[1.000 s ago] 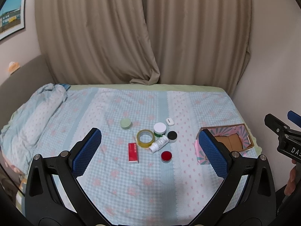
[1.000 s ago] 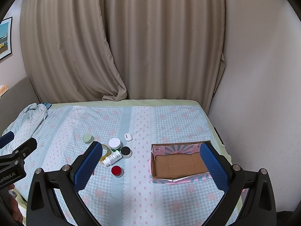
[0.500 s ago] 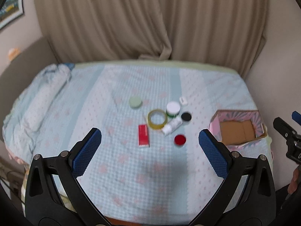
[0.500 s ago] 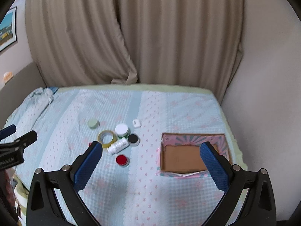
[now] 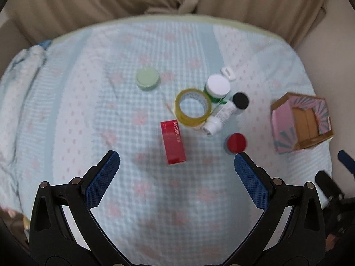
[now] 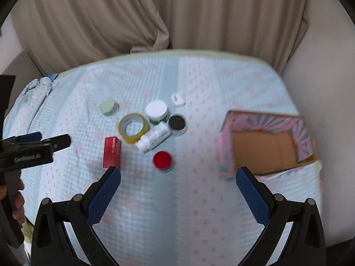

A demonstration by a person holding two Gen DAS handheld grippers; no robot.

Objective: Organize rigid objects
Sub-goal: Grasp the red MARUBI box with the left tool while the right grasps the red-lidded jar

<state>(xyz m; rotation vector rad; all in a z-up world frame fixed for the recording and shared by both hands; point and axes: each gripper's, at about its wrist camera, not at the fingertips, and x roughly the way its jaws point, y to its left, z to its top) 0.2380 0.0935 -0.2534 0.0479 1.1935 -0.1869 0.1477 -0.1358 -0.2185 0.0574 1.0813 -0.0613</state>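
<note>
A cluster of small items lies mid-bed: a red box [image 5: 173, 141] [image 6: 112, 151], a yellow tape roll [image 5: 192, 107] [image 6: 133, 128], a lying white bottle [image 5: 219, 116] [image 6: 154, 137], a white-lidded green jar [image 5: 217, 88] [image 6: 157, 112], a black-lidded jar [image 5: 240, 100] [image 6: 177, 122], a red-lidded jar [image 5: 236, 143] [image 6: 163, 160], a pale green jar [image 5: 148, 79] [image 6: 108, 107] and a small white case [image 5: 228, 73] [image 6: 178, 99]. My left gripper [image 5: 175, 161] is open above the red box. My right gripper [image 6: 177, 177] is open, near the red-lidded jar. Both are empty.
An open pink patterned cardboard box [image 5: 284, 119] [image 6: 226, 153] stands at the bed's right edge. A crumpled blue blanket [image 5: 17, 71] lies on the left. Beige curtains [image 6: 155, 11] hang behind the bed. The bedspread [image 5: 155, 199] is light blue check.
Both grippers have moved forward and tilted down toward the bed, so the cluster and the box look larger and nearer. Nothing was grasped; the objects have not moved.
</note>
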